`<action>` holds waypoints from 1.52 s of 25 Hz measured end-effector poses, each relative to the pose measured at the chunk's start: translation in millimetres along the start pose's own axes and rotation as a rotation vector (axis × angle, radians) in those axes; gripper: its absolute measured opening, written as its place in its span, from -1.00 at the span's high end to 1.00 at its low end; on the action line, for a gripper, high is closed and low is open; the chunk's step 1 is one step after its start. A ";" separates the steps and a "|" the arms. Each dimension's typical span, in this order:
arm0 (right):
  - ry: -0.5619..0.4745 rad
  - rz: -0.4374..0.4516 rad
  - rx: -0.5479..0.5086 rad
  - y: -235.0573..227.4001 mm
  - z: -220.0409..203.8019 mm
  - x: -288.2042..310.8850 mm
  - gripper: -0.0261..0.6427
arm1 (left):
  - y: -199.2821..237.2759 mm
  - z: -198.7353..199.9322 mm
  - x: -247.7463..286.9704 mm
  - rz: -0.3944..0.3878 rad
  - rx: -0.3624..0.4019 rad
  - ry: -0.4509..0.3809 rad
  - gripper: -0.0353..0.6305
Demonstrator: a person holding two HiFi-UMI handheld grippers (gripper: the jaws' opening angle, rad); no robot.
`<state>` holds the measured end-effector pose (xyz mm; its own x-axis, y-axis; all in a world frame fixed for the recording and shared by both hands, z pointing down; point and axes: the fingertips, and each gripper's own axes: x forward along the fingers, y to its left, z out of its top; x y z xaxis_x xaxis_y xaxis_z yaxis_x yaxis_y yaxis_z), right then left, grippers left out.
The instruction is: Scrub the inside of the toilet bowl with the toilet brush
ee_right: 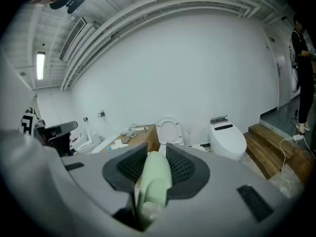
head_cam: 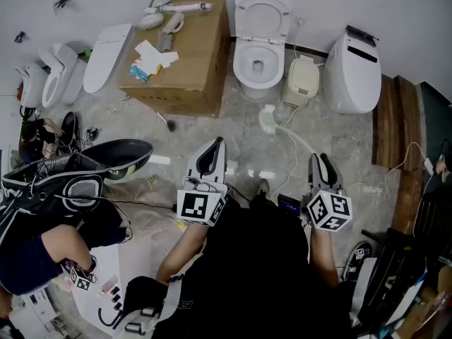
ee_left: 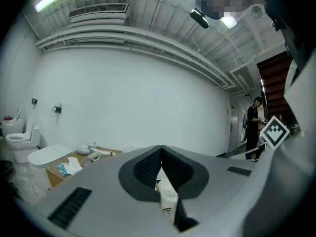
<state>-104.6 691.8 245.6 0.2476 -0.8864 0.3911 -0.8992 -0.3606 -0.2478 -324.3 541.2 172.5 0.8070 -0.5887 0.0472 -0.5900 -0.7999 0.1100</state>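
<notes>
Pale floor (head_cam: pixel 244 136), toilet brush (head_cam: pixel 272 122) head; right gripper view shows handle (ee_right: pixel 154 179) clamped

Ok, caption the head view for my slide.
Right tool grips the toilet brush, its head short of the open toilet.

We count 2 grippers (head_cam: pixel 212 154) (head_cam: pixel 323 164), 1 toilet brush (head_cam: pixel 270 121), 1 cardboard box (head_cam: pixel 194 62) and at least 4 toilets (head_cam: pixel 258 66) (head_cam: pixel 351 69) (head_cam: pixel 106 48) (head_cam: pixel 53 76).

Concealed and cropped items
The toilet brush (head_cam: pixel 268 121) has its handle end buried in the right gripper (head_cam: pixel 323 158) fingers; right gripper view: handle blocks the brush head. Behind the left gripper (ee_left: pixel 160 148) fingers, a white ribbed object (ee_left: pixel 167 195), sliver only, unidentifiable. A person (head_cam: pixel 42 256) cropped at head view's left edge.
</notes>
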 end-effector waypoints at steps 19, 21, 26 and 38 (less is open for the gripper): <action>0.026 0.081 0.021 -51.5 3.1 15.6 0.54 | -49.4 -3.5 35.6 0.051 0.008 -0.005 0.87; 0.027 0.100 0.019 -59.0 6.2 23.8 0.55 | -55.2 -3.4 38.7 0.060 0.014 -0.009 0.87; 0.039 0.096 0.038 -77.6 10.4 47.3 0.54 | -53.8 -14.4 43.0 0.085 0.016 0.022 0.87; 0.101 0.021 0.070 -87.1 31.5 174.6 0.54 | 25.3 -25.3 148.2 0.077 -0.054 0.032 0.87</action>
<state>28.3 559.3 307.5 0.1880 -0.8615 0.4717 -0.8757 -0.3645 -0.3167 -218.9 436.7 207.4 0.7601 -0.6436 0.0889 -0.6488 -0.7443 0.1583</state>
